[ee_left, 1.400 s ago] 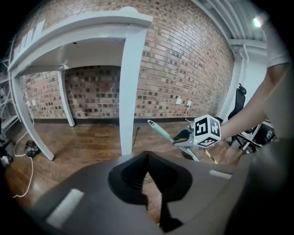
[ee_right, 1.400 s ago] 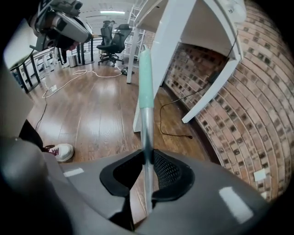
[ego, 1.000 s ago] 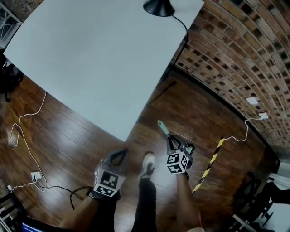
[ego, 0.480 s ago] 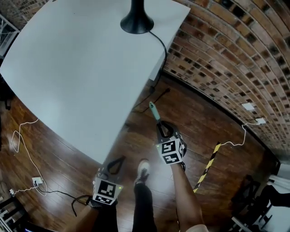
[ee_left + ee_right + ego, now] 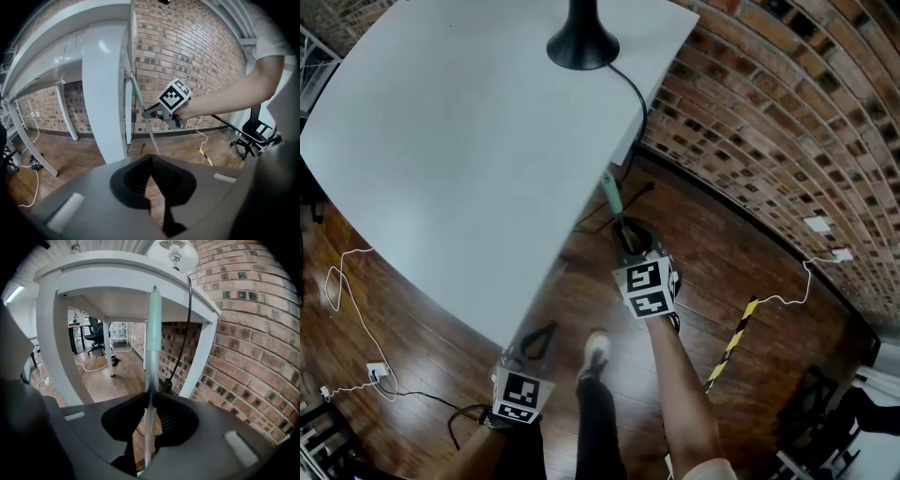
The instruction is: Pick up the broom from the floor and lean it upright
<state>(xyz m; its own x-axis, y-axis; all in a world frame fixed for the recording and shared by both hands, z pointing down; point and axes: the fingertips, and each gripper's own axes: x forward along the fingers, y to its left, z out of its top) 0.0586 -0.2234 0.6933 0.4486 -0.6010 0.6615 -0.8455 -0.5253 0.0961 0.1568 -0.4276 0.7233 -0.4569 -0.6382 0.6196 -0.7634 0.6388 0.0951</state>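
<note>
The broom shows only as its handle, a thin pole with a pale teal grip (image 5: 609,192) whose tip stands close to the white table's edge. My right gripper (image 5: 630,242) is shut on the broom handle (image 5: 151,357), which runs up between its jaws, nearly upright. From the left gripper view, the right gripper (image 5: 152,112) holds the handle (image 5: 138,101) beside the table leg, the pole slanting down toward the floor. The broom head is hidden. Low at the left, my left gripper (image 5: 540,339) has its fingertips together with nothing in them (image 5: 151,159).
A white table (image 5: 441,122) with a black lamp base (image 5: 581,42) and its cable fills the upper left. A brick wall (image 5: 787,122) runs along the right. On the wood floor lie a yellow-black striped strip (image 5: 733,342) and white cables (image 5: 342,281). My shoe (image 5: 598,349) is between the grippers.
The right gripper has risen with the broom handle and moved toward the table corner and wall, bringing the handle more upright. The left gripper has stayed low near the table edge.
</note>
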